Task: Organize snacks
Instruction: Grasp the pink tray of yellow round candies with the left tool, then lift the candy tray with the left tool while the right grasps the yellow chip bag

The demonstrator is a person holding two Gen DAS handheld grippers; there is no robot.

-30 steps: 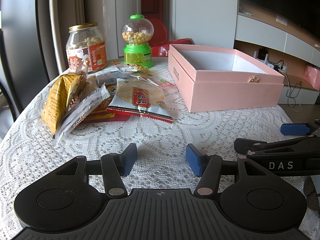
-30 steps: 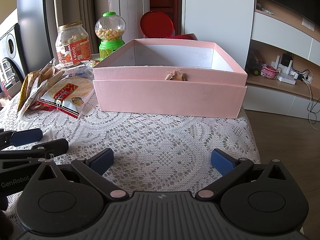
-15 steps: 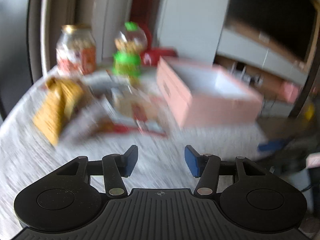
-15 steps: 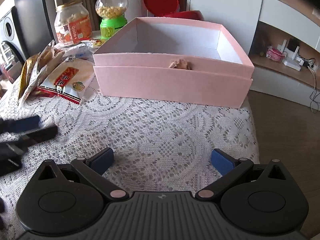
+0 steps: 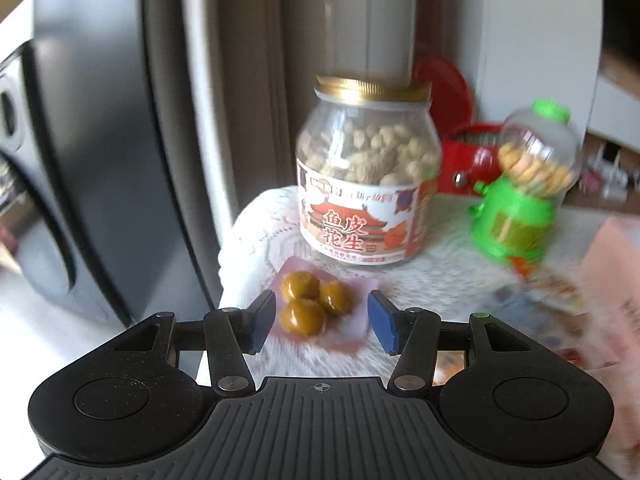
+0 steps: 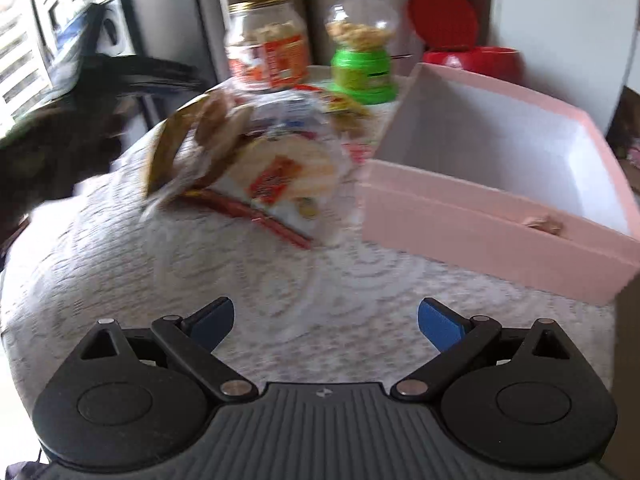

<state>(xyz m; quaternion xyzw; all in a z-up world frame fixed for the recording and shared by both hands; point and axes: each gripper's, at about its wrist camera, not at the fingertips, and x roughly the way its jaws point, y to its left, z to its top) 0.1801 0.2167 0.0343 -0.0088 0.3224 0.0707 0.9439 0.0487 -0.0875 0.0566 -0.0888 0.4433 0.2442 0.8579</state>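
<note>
— Where's the left gripper [image 5: 322, 322] now?

— Over the far corner of the lace cloth [image 5: 436, 276]. A pink packet [image 5: 320, 312] with three brown balls lies between its blue pads, but the pads stand clear of it on both sides. The jaws have just been closing a little, yet they are still apart and pinch nothing.

— And behind the packet?

— The peanut jar [image 5: 370, 184] at twelve o'clock, gold lid on, standing upright. The green candy dispenser [image 5: 524, 188] is at two o'clock from the packet, beside the jar.

— The right gripper [image 6: 325, 322]?

— Spread wide above bare cloth, nothing between the pads. The snack heap [image 6: 248, 160] – yellow bag, cracker packs – lies at eleven o'clock from it, blurred. The pink box [image 6: 492, 220] sits at two o'clock, open, with its white inside showing. A dark blurred shape at nine o'clock – I cannot tell what it is.
</note>
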